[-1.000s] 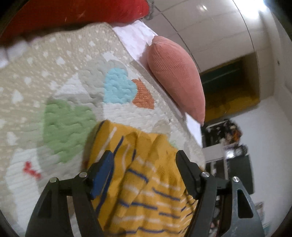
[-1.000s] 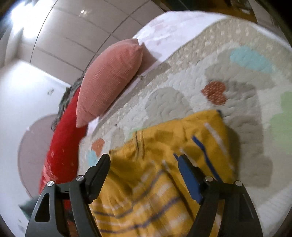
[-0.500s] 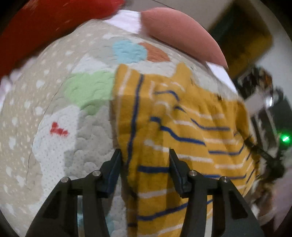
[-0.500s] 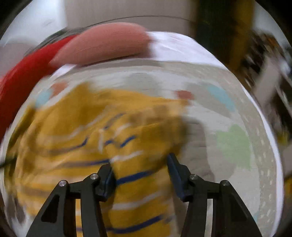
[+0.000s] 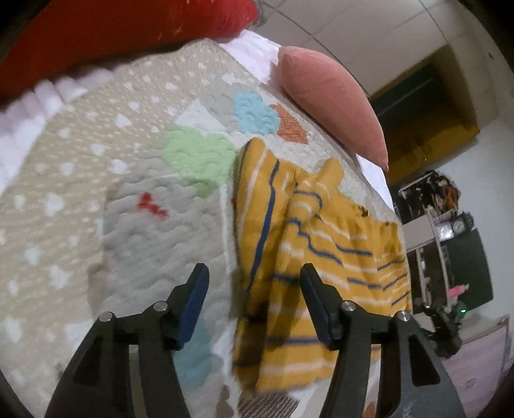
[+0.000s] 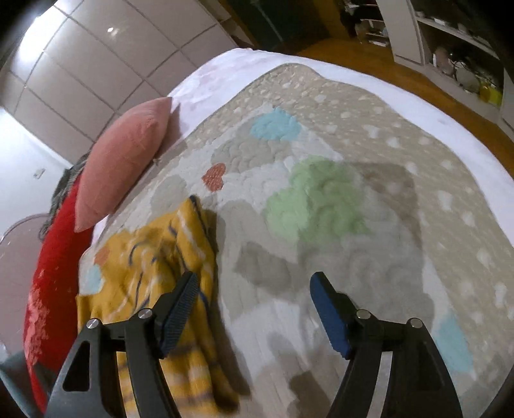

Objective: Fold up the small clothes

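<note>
A large quilted blanket (image 5: pixel 80 225), patterned with pastel patches, is spread over the bed and forms the working surface. A red cushion (image 5: pixel 128 29) lies along its far edge, and a pink pillow (image 5: pixel 334 99) rests at the side toward the wall.

The task's thing, a small yellow striped garment (image 5: pixel 321 257), lies on the blanket below the pink pillow. It is seen rumpled, with one edge turned over on itself and several ridges across the blue and white stripes. No neat fold can be read from it.

The left gripper (image 5: pixel 253 302) is held above the garment's near left edge. Its jaws stand apart and have just been opening; the right-hand finger overlaps the cloth in the picture while the left-hand finger is over bare blanket, and no cloth is pressed between the pads. The right gripper (image 6: pixel 253 308) is held beside the garment, over bare blanket. Its jaws are also apart and have just been opening, with nothing between them; the garment lies at and behind its left-hand finger.

The step in hand is judged to be a release, with the garment set down between folds. The task is judged to be at an early or middle stage. For the next move, two corners or an edge are to be located, each is to be clamped cleanly, and the ridges are to be drawn flat before cloth is laid over cloth.
</note>
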